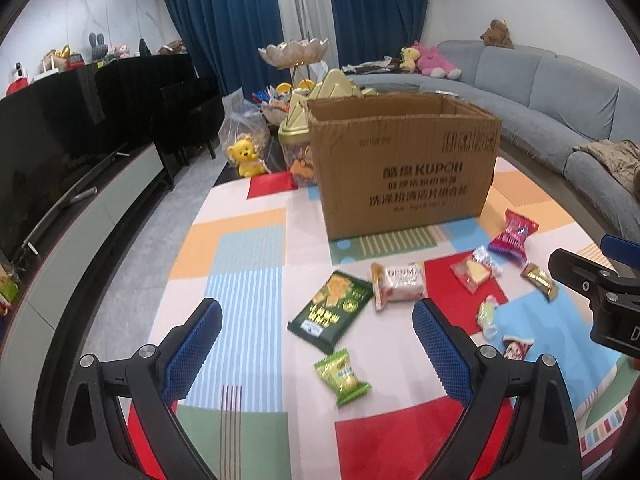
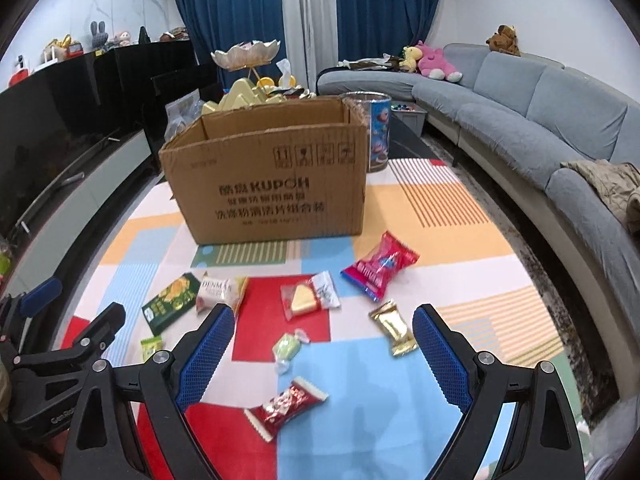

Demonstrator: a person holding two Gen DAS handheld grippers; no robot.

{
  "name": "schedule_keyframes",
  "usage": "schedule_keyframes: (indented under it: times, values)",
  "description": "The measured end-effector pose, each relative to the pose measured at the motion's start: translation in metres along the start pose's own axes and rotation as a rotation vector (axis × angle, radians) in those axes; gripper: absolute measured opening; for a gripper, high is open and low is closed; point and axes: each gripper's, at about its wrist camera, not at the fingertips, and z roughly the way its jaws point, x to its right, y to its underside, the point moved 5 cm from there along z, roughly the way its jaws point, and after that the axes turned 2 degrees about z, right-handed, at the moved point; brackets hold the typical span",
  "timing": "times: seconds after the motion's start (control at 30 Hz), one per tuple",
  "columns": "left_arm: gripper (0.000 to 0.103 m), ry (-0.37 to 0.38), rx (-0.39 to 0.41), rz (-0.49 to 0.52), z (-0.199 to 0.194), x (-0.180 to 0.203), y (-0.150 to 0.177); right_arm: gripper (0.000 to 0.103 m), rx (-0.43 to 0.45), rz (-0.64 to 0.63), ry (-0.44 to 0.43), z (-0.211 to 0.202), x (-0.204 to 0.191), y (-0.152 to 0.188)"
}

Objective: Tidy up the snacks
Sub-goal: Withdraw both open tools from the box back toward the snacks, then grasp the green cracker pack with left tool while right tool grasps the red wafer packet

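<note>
- Your left gripper (image 1: 318, 344): fingers spread wide, nothing between the pads; it hangs above the patterned play mat (image 1: 248, 248) on the floor.
- Your right gripper (image 2: 324, 350): fingers likewise wide apart and empty, above the mat.
- Between your left fingers: a dark green cracker pack (image 1: 329, 310) and a small light green packet (image 1: 342, 376), both flat on the mat.
- Between your right fingers: a pale green wrapped sweet (image 2: 289, 347), a red foil bar (image 2: 285, 403) nearer you, and a gold wrapper (image 2: 394, 327) just beside the right-hand finger.
- Further out: a white-and-pink "Denmar" pack (image 2: 218, 294) touching the cracker pack, a clear-wrapped cake slice (image 2: 306, 300), and a red-and-blue pouch (image 2: 380, 266).
- Beyond the snacks: an open cardboard box (image 2: 272, 184), upright on the mat, apart from every packet.
- Behind the box: a gold-lidded jar (image 1: 294, 140) and a yellow plush toy (image 1: 245, 155).
- Right: a grey sofa (image 2: 540, 120).
</note>
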Motion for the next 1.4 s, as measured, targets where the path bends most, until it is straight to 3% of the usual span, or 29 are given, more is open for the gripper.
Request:
schedule_keyframes:
  times: [0.83,1.4]
  values:
    - [0.095,-0.020,-0.143,-0.079,0.044,-0.008,0.053,0.092,-0.142,-0.050,-0.005,0.037,-0.021,0.062]
    - [0.075,-0.018,-0.189,-0.124,0.065,-0.004,0.065,0.092,-0.192,-0.065,0.004,0.062,-0.022,0.079]
